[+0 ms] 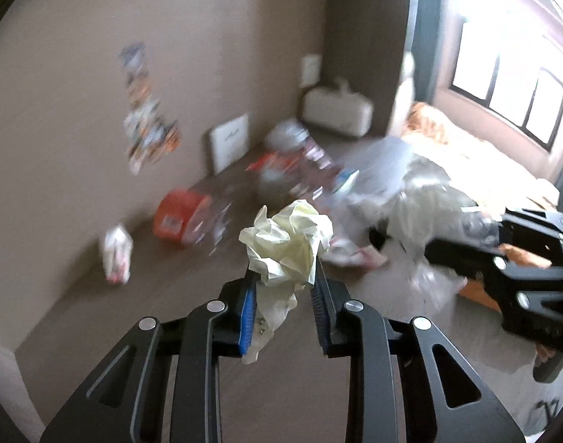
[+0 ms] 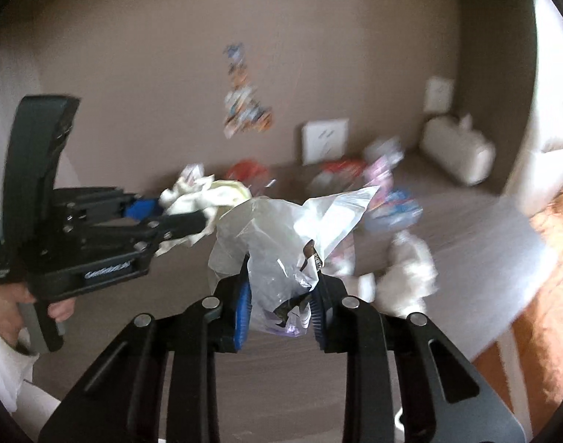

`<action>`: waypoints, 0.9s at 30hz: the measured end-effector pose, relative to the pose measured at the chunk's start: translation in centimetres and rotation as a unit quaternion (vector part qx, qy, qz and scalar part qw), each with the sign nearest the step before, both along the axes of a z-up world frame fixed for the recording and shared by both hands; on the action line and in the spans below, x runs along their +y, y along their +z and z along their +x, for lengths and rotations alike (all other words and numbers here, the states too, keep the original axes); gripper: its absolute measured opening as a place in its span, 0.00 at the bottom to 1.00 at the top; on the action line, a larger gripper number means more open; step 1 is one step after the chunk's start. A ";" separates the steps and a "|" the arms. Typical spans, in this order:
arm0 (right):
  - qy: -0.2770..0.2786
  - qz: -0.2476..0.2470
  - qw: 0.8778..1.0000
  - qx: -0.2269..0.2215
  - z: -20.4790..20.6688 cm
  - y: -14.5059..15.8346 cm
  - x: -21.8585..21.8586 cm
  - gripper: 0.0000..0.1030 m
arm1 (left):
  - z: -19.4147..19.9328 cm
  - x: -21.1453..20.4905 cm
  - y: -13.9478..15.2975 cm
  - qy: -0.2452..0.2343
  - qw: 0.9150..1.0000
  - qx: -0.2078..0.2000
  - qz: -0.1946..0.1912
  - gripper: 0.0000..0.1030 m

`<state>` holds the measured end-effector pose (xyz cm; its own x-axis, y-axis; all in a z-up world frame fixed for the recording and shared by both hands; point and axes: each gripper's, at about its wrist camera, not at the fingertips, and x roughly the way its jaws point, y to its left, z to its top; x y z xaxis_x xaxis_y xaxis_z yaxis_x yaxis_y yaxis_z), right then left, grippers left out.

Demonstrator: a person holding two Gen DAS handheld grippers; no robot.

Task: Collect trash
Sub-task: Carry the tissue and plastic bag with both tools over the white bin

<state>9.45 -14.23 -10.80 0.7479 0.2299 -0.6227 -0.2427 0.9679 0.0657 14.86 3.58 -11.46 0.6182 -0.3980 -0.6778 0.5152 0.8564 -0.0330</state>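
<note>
Pinching a crumpled wad of pale yellow paper (image 1: 287, 243), the left gripper (image 1: 283, 277) has its two blue-padded jaws pressed against the wad's lower part, with a thin whitish scrap hanging down between them. The wad is off the floor, above the grey-brown floor (image 1: 170, 313). The right gripper (image 2: 281, 288) clamps one clear plastic bag (image 2: 288, 243), its jaws drawn in on the bag's crinkled middle; something dark and a bit of purple show through the film, too blurred to name.

Each gripper appears in the other's view: the right gripper at the right edge of the left wrist view, the left gripper at the left of the right wrist view, held by a hand (image 2: 8, 306) on its handle.

More litter lies blurred on the floor near the wall: one orange packet (image 1: 178, 217), one small white-and-red wrapper (image 1: 117, 254), and a loose heap of clear and coloured wrappers (image 1: 303, 170) whose count cannot be told. One white framed board (image 1: 229, 142) leans on the wall, and one cream bag (image 1: 336, 110) sits in the corner. One orange cloth (image 2: 551, 295) lies at the right.
</note>
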 end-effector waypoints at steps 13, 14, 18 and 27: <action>-0.209 -0.043 0.976 -0.028 -8.4 1.9 -17.4 0.28 | -4.9 -18.3 1.5 -0.155 0.988 -0.006 0.007 0.26; -0.217 -0.042 0.975 -0.023 -8.7 1.3 -18.6 0.28 | -5.2 -19.9 1.0 -0.161 0.987 -0.002 0.010 0.26; -0.237 -0.020 0.971 0.006 -10.2 -2.2 -24.7 0.28 | -6.6 -26.9 -1.8 -0.186 0.982 0.019 0.032 0.26; -0.236 0.016 0.966 0.104 -8.6 -15.9 -36.4 0.28 | -6.7 -42.0 -15.1 -0.206 0.971 0.099 0.077 0.26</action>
